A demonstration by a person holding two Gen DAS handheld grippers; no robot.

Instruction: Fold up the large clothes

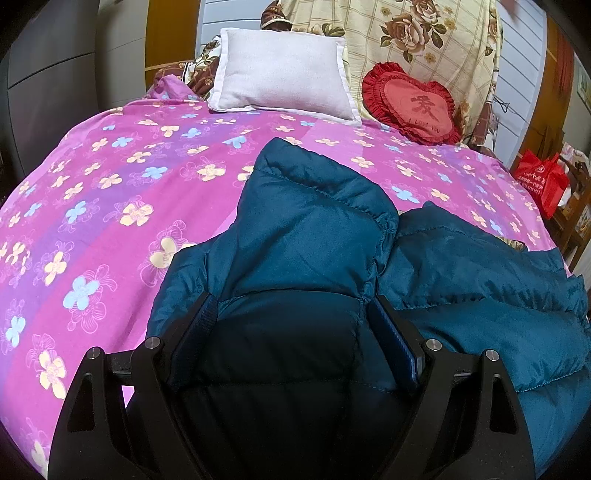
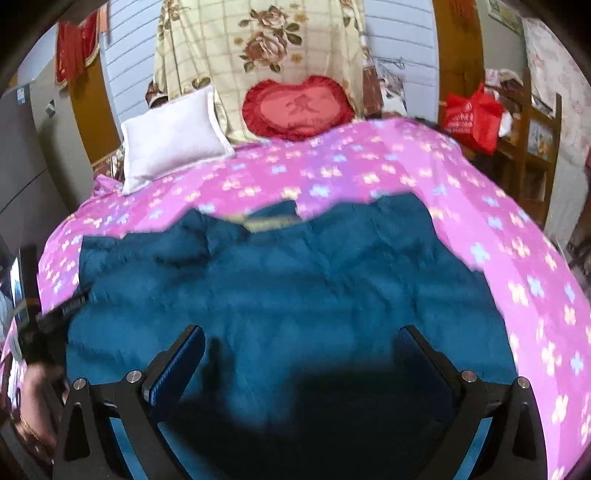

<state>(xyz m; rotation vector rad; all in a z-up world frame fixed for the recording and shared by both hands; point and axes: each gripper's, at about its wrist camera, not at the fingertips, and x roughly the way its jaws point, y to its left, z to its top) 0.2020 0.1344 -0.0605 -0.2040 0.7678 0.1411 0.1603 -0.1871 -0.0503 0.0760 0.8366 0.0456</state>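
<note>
A teal quilted puffer jacket [image 1: 321, 221] lies on a bed with a pink flowered cover [image 1: 110, 192]. My left gripper [image 1: 291, 317] has its jaws wide apart with a thick fold of the jacket bunched between the fingers [image 1: 207, 314]; the frame does not show whether they squeeze it. In the right wrist view, which is blurred, the jacket [image 2: 295, 280] lies spread flat. My right gripper [image 2: 299, 354] is open just above its near part, holding nothing. The other gripper [image 2: 62, 310] shows at the jacket's left edge.
A white pillow [image 1: 284, 74] and a red heart cushion [image 1: 410, 103] lie at the head of the bed against a rose-print cloth [image 1: 406, 33]. A red bag [image 1: 543, 181] stands on shelves to the right. Grey cabinets [image 1: 48, 66] stand to the left.
</note>
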